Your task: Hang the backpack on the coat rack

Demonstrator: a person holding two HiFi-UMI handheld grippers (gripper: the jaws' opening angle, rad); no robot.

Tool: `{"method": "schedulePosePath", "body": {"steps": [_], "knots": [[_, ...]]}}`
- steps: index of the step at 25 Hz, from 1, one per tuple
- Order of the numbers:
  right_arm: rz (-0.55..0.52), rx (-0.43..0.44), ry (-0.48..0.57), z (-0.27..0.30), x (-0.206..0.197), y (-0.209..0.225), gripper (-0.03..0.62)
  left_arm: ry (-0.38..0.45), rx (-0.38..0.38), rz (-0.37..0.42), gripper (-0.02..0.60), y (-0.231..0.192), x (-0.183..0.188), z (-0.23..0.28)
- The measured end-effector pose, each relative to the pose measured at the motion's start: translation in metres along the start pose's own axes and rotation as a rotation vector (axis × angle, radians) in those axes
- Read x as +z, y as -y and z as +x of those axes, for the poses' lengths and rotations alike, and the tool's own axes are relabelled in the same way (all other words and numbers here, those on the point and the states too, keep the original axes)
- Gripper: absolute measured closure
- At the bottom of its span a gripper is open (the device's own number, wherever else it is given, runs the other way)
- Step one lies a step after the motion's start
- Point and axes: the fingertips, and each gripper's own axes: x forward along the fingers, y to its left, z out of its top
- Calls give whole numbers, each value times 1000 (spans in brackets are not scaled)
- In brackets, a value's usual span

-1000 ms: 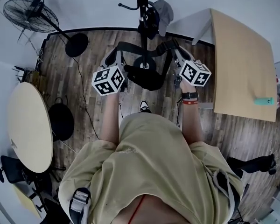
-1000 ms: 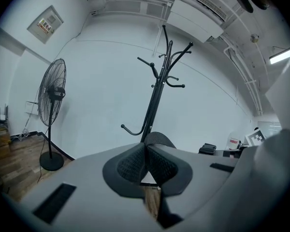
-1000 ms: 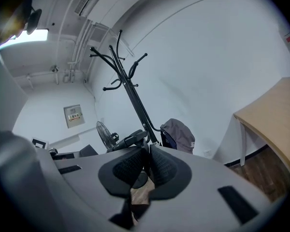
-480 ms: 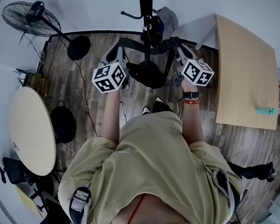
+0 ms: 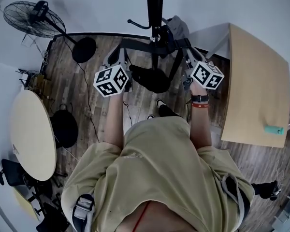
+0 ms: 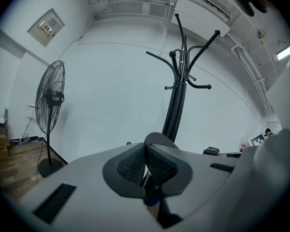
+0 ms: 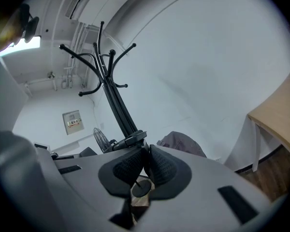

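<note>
The black backpack [image 5: 152,79] hangs between my two grippers, low in front of the black coat rack [image 5: 154,13]. Its strap [image 5: 145,45] runs across the pole from one gripper to the other. My left gripper [image 5: 122,52] is shut on the strap's left end, and a dark strap edge shows between its pads [image 6: 157,166]. On the other side my right gripper [image 5: 184,50] is shut on the right end. The left gripper [image 6: 146,154] faces the rack's upper hooks [image 6: 183,71]. The right gripper [image 7: 146,157] also looks at the rack [image 7: 106,81].
A grey garment [image 5: 178,25] hangs on the rack's right side. A standing fan [image 5: 34,16] is at the far left, a round table [image 5: 31,134] at the left and a rectangular wooden table [image 5: 253,81] at the right. A cable [image 5: 87,105] crosses the wooden floor.
Both grippers have carried the backpack forward to the coat rack. The strap now crosses the pole, and the rack's hooks have come into the top of the head view.
</note>
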Motion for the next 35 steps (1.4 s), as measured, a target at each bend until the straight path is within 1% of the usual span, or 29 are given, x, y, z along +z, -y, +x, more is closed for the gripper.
{"method": "schedulePosePath", "body": {"steps": [6, 11, 19, 24, 28, 35], "knots": [[22, 3, -7, 20, 4, 13, 546, -6, 36, -24, 557, -19, -2, 17], [24, -13, -26, 30, -1, 28, 547, -23, 54, -24, 557, -27, -11, 29], [19, -34, -85, 42, -23, 44, 546, -84, 72, 8, 557, -32, -42, 43], [22, -54, -116, 45, -36, 55, 546, -118, 80, 3, 557, -35, -59, 47], [20, -72, -141, 46, -48, 66, 546, -150, 87, 18, 557, -38, -75, 51], [17, -99, -213, 46, -79, 80, 546, -220, 106, 22, 557, -45, -109, 52]]}}
